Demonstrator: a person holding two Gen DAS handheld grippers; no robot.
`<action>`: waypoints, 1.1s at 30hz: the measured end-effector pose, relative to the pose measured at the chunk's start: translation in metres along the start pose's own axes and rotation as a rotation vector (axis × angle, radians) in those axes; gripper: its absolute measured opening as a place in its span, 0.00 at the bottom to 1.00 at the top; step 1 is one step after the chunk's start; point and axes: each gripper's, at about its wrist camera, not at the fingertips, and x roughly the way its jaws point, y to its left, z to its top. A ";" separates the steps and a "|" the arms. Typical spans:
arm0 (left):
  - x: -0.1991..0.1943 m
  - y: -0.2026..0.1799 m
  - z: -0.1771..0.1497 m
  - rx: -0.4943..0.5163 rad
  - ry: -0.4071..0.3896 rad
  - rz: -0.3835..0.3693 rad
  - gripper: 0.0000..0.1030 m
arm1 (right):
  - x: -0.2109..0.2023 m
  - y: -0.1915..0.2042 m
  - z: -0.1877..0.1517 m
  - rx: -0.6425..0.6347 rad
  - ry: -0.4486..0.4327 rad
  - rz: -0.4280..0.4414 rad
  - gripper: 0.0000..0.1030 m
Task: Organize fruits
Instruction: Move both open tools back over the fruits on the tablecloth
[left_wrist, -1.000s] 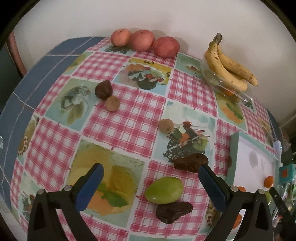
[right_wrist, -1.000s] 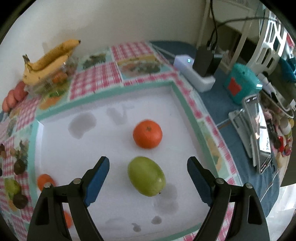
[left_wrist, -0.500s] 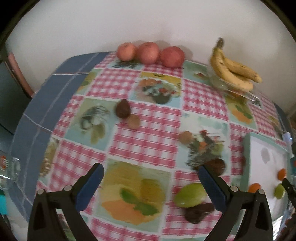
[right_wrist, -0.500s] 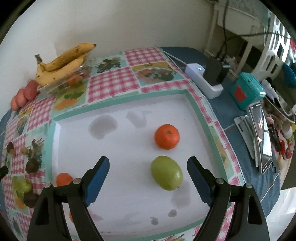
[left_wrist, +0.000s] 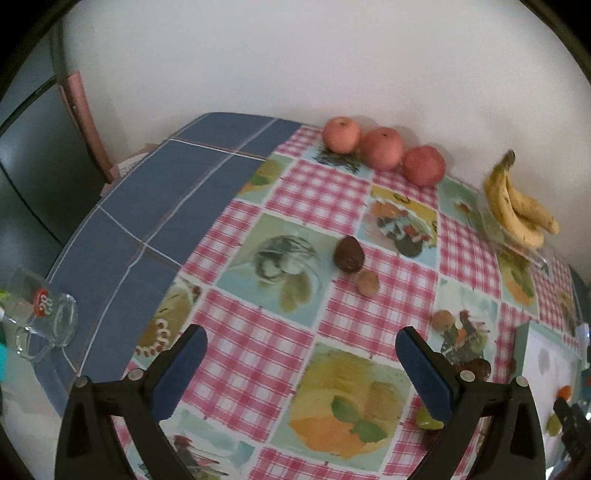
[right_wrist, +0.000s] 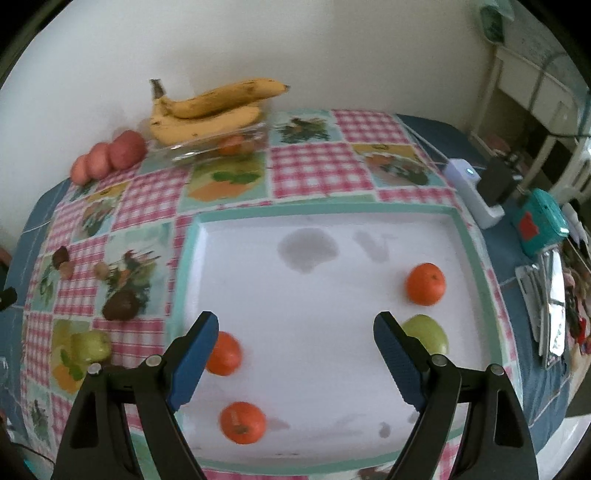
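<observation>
The white tray holds three oranges and a green fruit that is partly hidden behind a finger of the right gripper, which is spread wide and holds nothing. On the worktop, the left gripper is also spread and empty. Bananas in the upper right lie on a clear dish, three apples stand by the wall, and the small dark fruits are too blurred to name.
</observation>
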 end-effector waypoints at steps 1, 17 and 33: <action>-0.002 0.003 0.000 -0.002 -0.006 0.002 1.00 | -0.001 0.004 0.000 -0.008 -0.002 0.007 0.84; -0.004 0.039 0.014 -0.061 -0.014 0.001 1.00 | -0.012 0.090 0.001 -0.133 -0.020 0.148 0.84; 0.013 0.023 0.046 -0.022 -0.073 -0.114 1.00 | 0.013 0.142 0.014 -0.190 0.053 0.199 0.84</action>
